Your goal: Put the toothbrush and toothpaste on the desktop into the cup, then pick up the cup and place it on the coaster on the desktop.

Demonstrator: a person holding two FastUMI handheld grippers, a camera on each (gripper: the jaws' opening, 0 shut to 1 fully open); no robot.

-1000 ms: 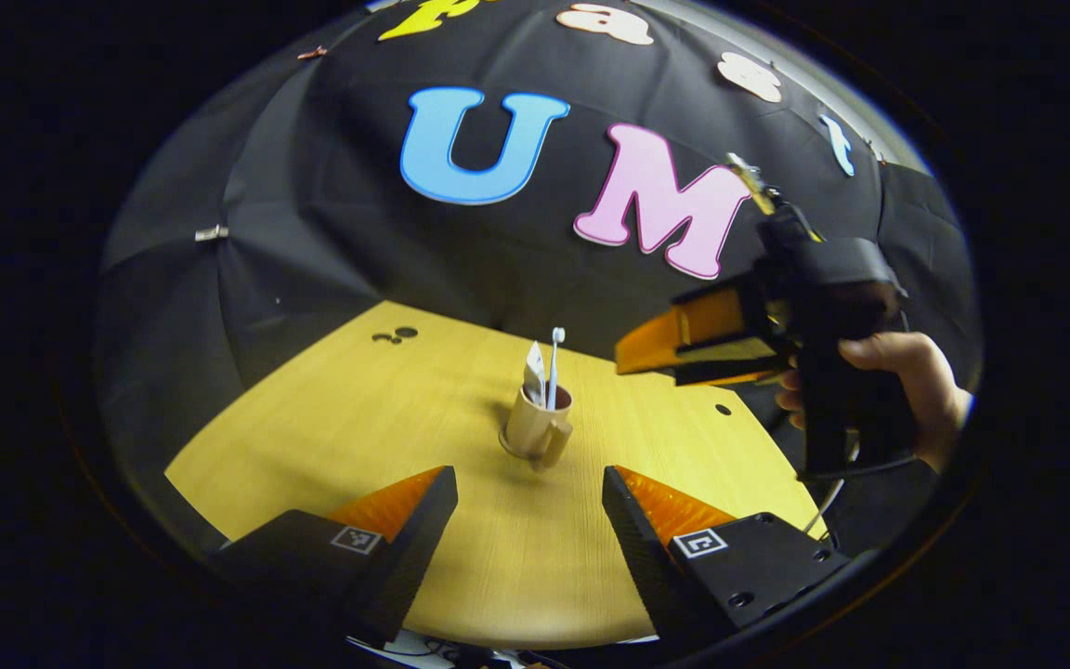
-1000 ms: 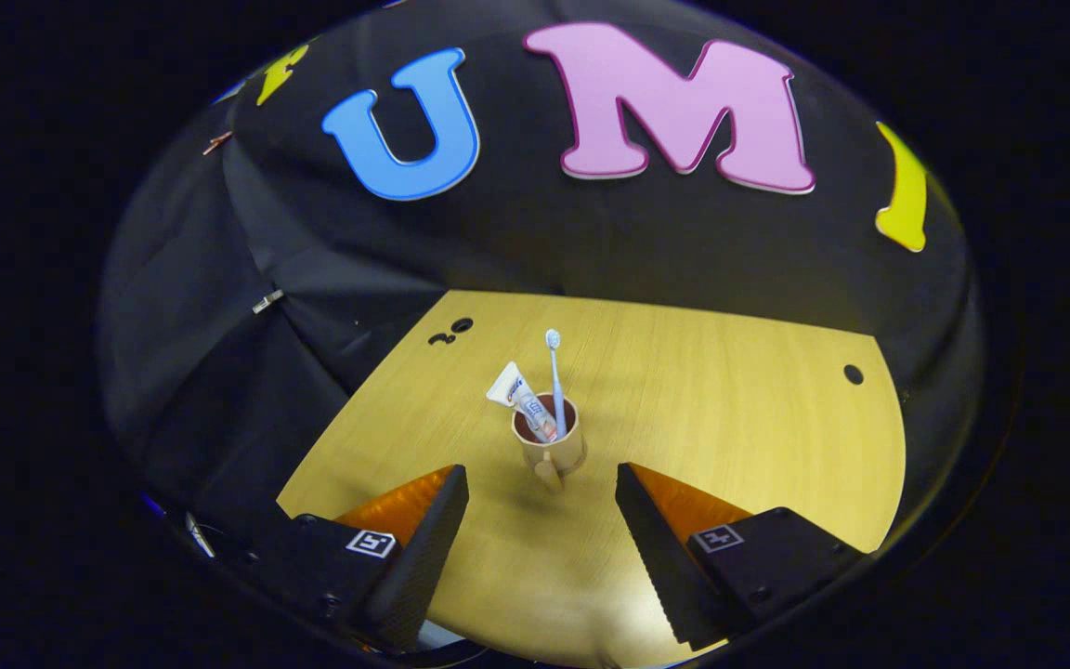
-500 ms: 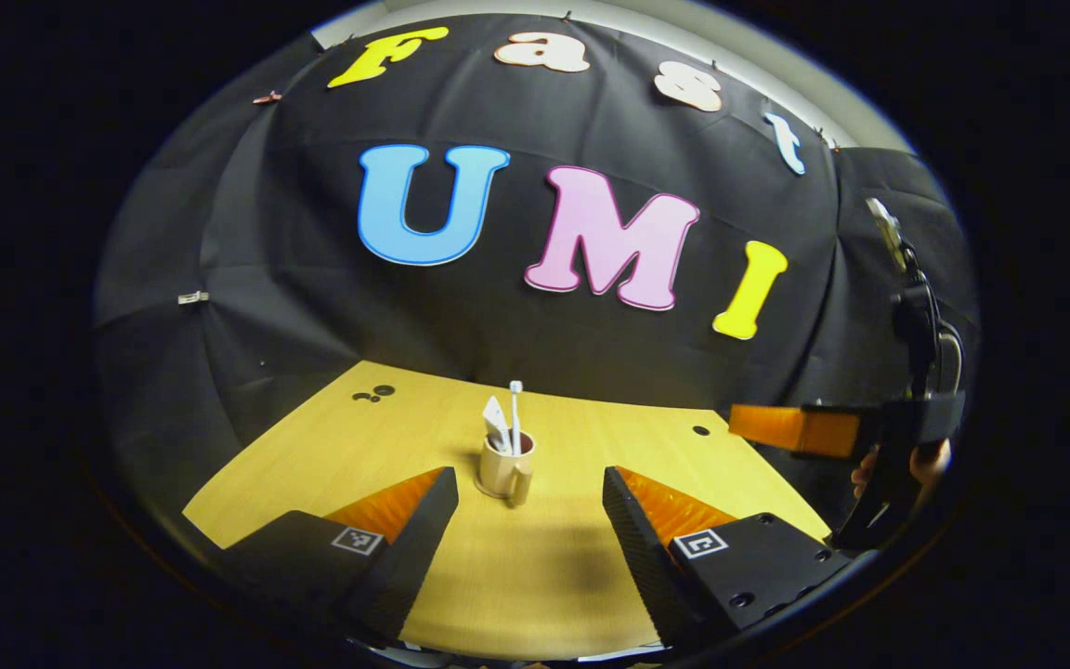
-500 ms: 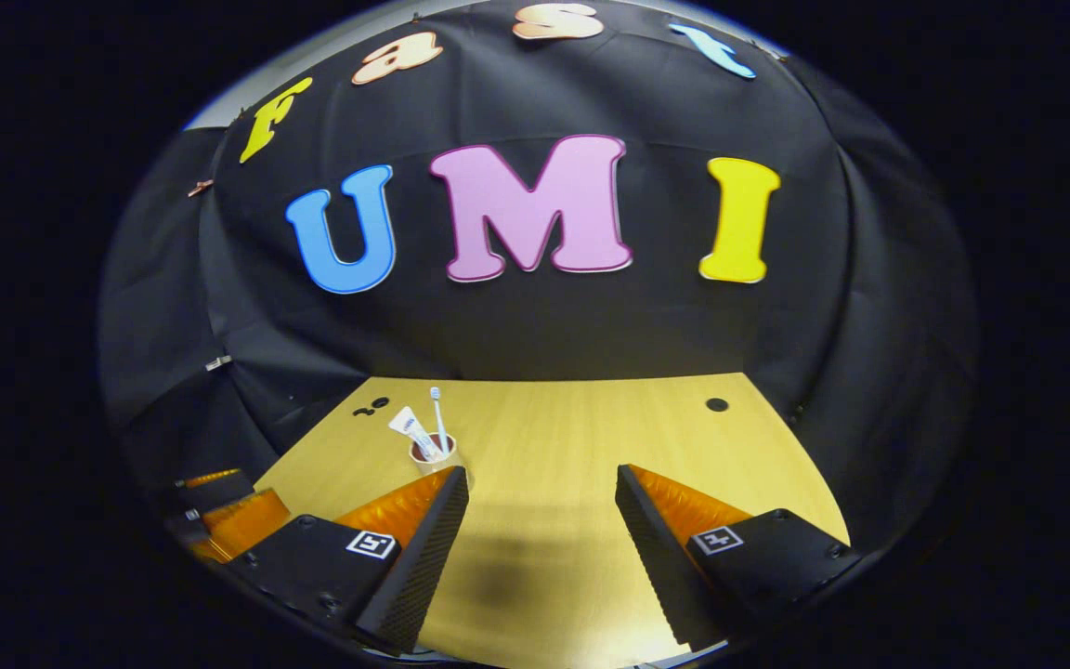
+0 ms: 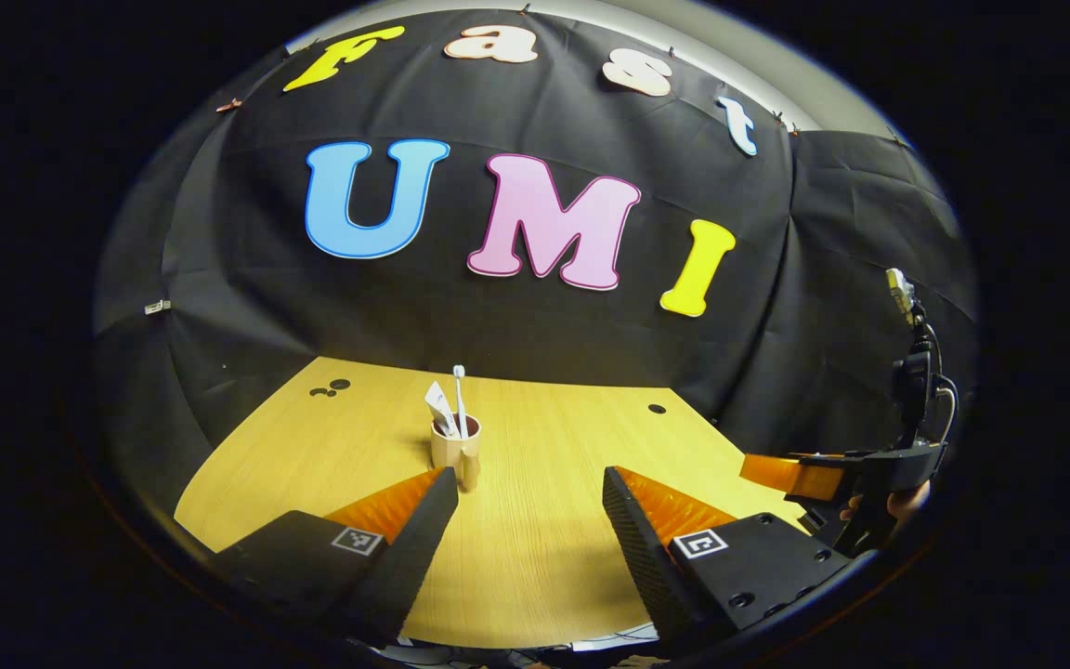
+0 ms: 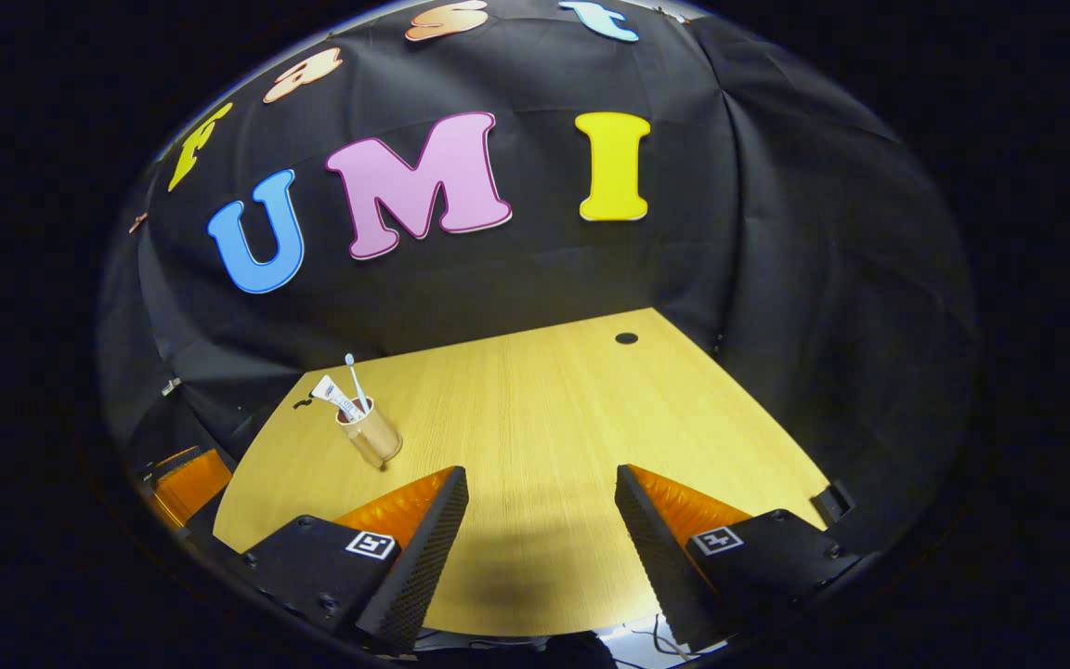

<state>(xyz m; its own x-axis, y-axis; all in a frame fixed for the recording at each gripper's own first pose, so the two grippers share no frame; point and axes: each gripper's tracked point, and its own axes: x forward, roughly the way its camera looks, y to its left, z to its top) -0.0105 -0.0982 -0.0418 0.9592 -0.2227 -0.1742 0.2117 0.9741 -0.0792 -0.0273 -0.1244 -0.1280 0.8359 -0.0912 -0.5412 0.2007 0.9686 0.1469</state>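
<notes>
Toothbrush (image 5: 459, 395) and toothpaste (image 5: 440, 407) stand in the cup (image 5: 454, 451) at my eleven o'clock; both grippers (left gripper (image 5: 521, 520), right gripper (image 6: 542, 525)) gape wide, empty. Next I must find the coaster.

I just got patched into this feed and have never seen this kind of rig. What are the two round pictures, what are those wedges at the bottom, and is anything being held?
There is no robot arm here: a person holds a two-finger gripper in each hand, and each gripper carries a fisheye camera looking forward along its own fingers. The wedges at the bottom are those fingers.

In the left gripper view, the left gripper is open and holds nothing. Far right in that view you see the other gripper, with a hand behind it.

In the right gripper view, the right gripper is also open and holds nothing.

On the light wooden desktop stands a tan handled cup with a white toothbrush and a white toothpaste tube upright in it. I cannot make out a coaster under it or elsewhere.
</notes>
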